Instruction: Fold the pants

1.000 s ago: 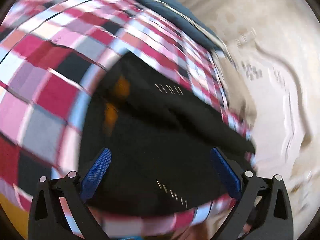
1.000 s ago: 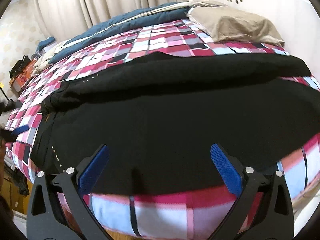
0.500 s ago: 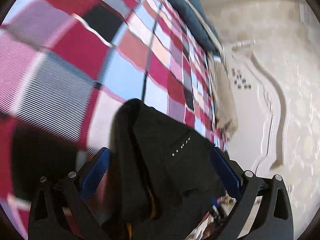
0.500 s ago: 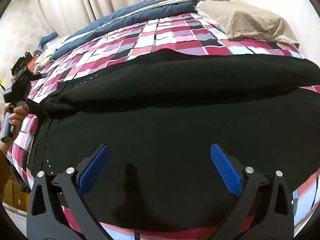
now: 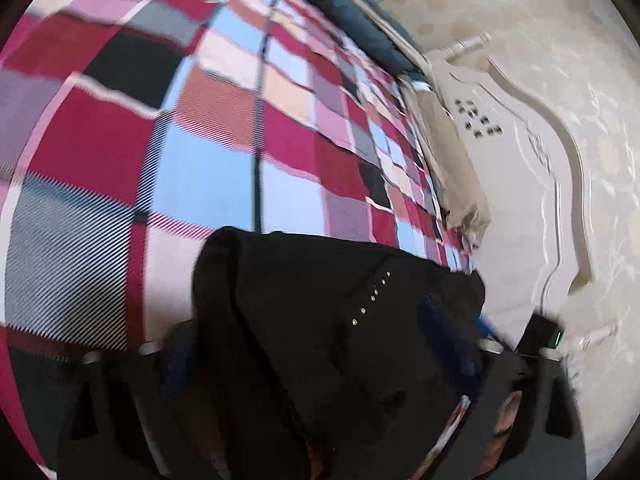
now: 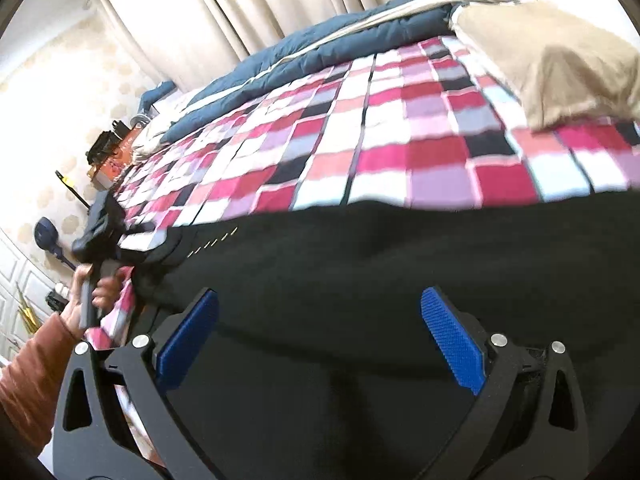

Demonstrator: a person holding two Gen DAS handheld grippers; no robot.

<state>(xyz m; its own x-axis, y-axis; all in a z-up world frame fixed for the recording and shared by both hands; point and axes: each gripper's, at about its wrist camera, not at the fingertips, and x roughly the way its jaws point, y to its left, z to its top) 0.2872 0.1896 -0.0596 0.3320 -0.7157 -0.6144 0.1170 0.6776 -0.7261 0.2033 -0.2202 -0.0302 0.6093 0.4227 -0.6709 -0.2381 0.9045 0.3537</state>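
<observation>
Two tongs work black pants point(image 6: 360, 280) on my plaid bedspread point(image 6: 400, 152). My left gripper point(image 5: 316, 352) straddles a bunched end at the far left; its grip is unclear. My right gripper point(image 6: 320, 340) gapes wide over the near fabric, gripping nothing.

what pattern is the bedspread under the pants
A checked bedspread in red, pink, white, pale blue and black; clearest in the right wrist view.

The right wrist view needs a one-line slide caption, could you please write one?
Open right tool poised over black pants spread on a checked bedspread.
</observation>
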